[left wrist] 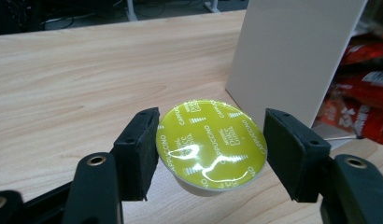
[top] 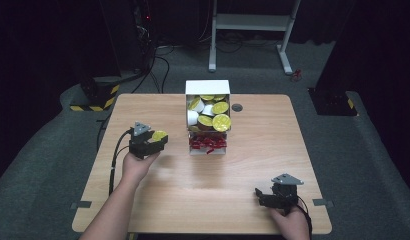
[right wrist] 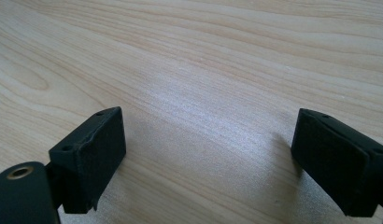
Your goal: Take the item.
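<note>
Holding one yellow-lidded capsule (left wrist: 211, 142) clamped in my left claw (left wrist: 211, 154), box (top: 208, 107) beside it brimming with capsules; right claw (right wrist: 208, 158) gapes, idle.

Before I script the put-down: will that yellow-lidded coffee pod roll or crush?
The pod probably feels light and thin-walled, so a hard squeeze may dent it. Its glossy foil lid looks slippery. Round and tapered, it could roll if dropped sideways.

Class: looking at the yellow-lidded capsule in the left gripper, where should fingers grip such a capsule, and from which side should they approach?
Grip the capsule across its round rim, on opposite sides, as the left gripper does. Approach from the side with the foil lid facing up: the rim is its widest part, and the cup looks narrower below.
</note>
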`<state>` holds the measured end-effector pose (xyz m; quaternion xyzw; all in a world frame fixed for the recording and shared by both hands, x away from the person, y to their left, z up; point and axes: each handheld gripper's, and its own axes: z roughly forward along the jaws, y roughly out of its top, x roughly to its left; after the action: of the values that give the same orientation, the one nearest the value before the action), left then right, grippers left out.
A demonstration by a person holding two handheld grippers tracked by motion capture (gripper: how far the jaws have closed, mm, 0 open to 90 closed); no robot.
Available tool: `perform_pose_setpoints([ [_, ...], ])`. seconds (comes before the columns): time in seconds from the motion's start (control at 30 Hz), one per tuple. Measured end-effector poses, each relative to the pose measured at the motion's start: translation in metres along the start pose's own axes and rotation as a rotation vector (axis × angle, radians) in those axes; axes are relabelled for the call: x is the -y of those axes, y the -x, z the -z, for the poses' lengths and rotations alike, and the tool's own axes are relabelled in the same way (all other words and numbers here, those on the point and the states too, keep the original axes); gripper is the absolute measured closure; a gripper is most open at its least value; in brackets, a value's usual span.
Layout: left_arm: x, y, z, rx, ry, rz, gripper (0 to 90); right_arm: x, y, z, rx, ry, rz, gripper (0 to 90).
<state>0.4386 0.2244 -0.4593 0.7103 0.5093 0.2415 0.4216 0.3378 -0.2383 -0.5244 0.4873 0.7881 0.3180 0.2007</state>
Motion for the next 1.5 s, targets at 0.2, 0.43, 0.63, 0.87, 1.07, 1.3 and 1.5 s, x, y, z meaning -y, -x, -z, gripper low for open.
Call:
perform_pose_setpoints([
  [0.2,0.005,0.0,-0.009,-0.008,-0.03,-0.008,38.2,0.0,0.0,0.0,0.0,-0.001,-0.003,10.1],
  [0.43,0.009,0.003,-0.017,-0.015,-0.056,-0.016,38.2,0.0,0.0,0.0,0.0,0.0,0.0,10.1],
  [0.63,0.013,0.005,-0.025,-0.018,-0.079,-0.021,38.2,0.0,0.0,0.0,-0.001,-0.001,-0.003,10.1],
  [0.87,0.016,0.007,-0.033,-0.021,-0.1,-0.024,38.2,0.0,0.0,0.0,0.0,-0.001,-0.003,10.1],
  [1.07,0.02,0.006,-0.039,-0.034,-0.119,-0.028,38.2,0.0,0.0,0.0,-0.001,-0.001,-0.003,10.1],
  [1.3,0.023,0.005,-0.045,-0.043,-0.141,-0.028,38.1,0.0,0.0,0.0,0.0,0.0,0.0,10.2],
  [1.5,0.025,0.008,-0.049,-0.05,-0.142,-0.038,38.0,0.0,0.0,0.0,-0.001,0.001,0.001,10.3],
])
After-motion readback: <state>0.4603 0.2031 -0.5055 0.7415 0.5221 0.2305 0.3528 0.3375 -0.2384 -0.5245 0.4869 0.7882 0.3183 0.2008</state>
